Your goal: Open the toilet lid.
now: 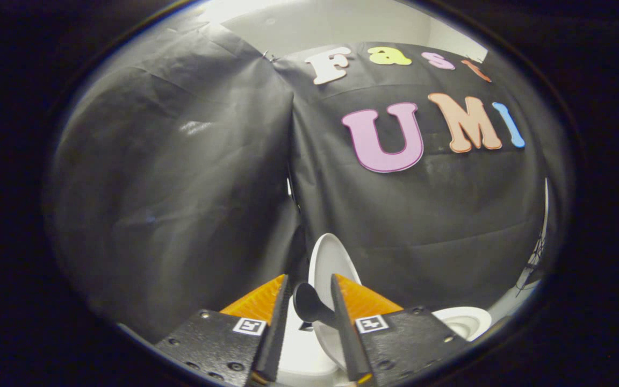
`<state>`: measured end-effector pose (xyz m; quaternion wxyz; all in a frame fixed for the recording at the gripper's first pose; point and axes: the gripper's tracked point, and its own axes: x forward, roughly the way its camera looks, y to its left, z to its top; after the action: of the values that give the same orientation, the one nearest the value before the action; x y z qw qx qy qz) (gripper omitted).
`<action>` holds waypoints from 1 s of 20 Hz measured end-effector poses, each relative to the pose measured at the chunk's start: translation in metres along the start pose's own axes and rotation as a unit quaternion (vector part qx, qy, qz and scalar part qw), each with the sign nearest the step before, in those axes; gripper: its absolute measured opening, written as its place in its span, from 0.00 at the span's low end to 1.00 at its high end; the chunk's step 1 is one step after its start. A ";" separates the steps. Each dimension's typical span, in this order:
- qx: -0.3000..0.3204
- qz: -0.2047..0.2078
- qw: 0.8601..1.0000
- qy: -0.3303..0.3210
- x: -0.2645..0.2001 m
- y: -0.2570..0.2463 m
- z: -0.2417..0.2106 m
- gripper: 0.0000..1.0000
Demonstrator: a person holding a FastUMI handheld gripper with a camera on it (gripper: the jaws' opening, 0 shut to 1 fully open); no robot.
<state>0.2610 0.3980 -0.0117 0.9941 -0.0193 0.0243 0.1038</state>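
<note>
Two fingers of gripper (309, 287) narrowly apart, flanking dark knob (308, 305) on toilet lid (331, 258); lid upright, long axis vertical.

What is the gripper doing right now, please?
Gripper: fingers a little apart around the dark rounded knob on the raised white toilet lid; whether both press it cannot be told.

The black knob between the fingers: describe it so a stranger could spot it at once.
Start at the black cloth wall and go down to the white toilet lid, raised nearly upright. Fixed to the lid's face is the black knob, a rounded stalk that sits between the gripper fingers. It is the one dark piece on the white toilet.
</note>
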 end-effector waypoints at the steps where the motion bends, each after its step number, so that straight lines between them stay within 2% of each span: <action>1: 0.001 -0.002 1.000 -0.002 -0.004 -0.003 0.003 0.65; 6: -0.016 -0.001 1.000 -0.015 -0.029 -0.018 0.021 0.98; 12: -0.030 -0.026 0.996 -0.077 -0.073 -0.073 0.071 0.98; 20: -0.047 -0.157 0.983 -0.079 -0.136 -0.236 0.078 0.98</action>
<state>0.1809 0.1427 0.0811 0.9948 -0.0615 -0.0622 -0.0516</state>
